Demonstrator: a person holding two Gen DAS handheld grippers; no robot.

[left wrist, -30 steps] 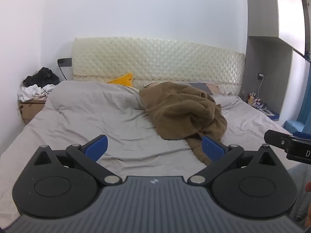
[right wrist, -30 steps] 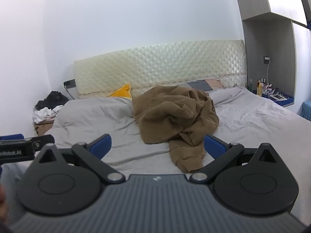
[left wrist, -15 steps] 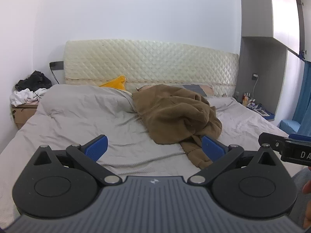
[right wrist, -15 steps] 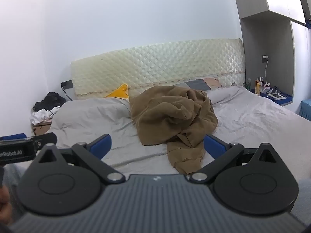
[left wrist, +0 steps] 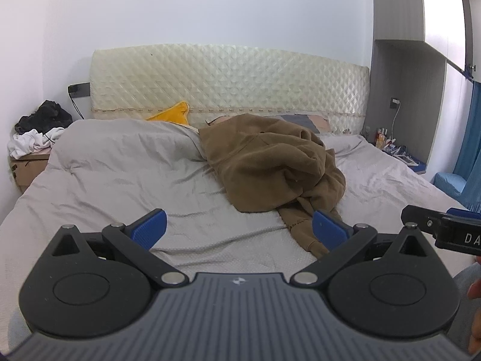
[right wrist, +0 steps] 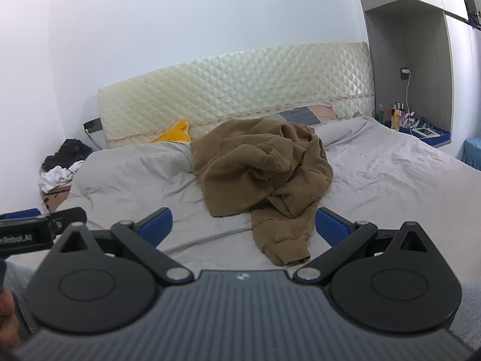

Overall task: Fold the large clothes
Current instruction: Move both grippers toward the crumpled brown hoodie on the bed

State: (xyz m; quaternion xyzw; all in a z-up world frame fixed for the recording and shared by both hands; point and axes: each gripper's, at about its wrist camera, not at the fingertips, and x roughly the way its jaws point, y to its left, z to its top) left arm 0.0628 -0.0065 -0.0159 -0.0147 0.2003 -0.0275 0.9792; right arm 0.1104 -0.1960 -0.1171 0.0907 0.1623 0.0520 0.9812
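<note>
A crumpled brown sweatshirt (left wrist: 270, 162) (right wrist: 261, 168) lies in a heap on the grey bed (left wrist: 120, 174) (right wrist: 390, 180), one sleeve trailing toward the near edge. My left gripper (left wrist: 239, 230) is open, hovering short of the heap, its right pad in front of the sleeve end. Nothing is between its blue pads. My right gripper (right wrist: 243, 224) is also open and empty, the sleeve cuff (right wrist: 285, 251) lying between and just beyond its pads. Each gripper's body shows at the edge of the other's view.
A quilted cream headboard (left wrist: 228, 84) backs the bed, with a yellow cloth (left wrist: 174, 114) and pillow below it. Clothes pile (left wrist: 39, 129) on a box at the left. A grey cupboard niche (right wrist: 421, 126) with bottles and a blue curtain (left wrist: 472, 138) stand at the right.
Both grippers have shifted slightly, so the bed and sweatshirt sit a little differently in each view. Both stay open and empty; the sweatshirt has not moved.
</note>
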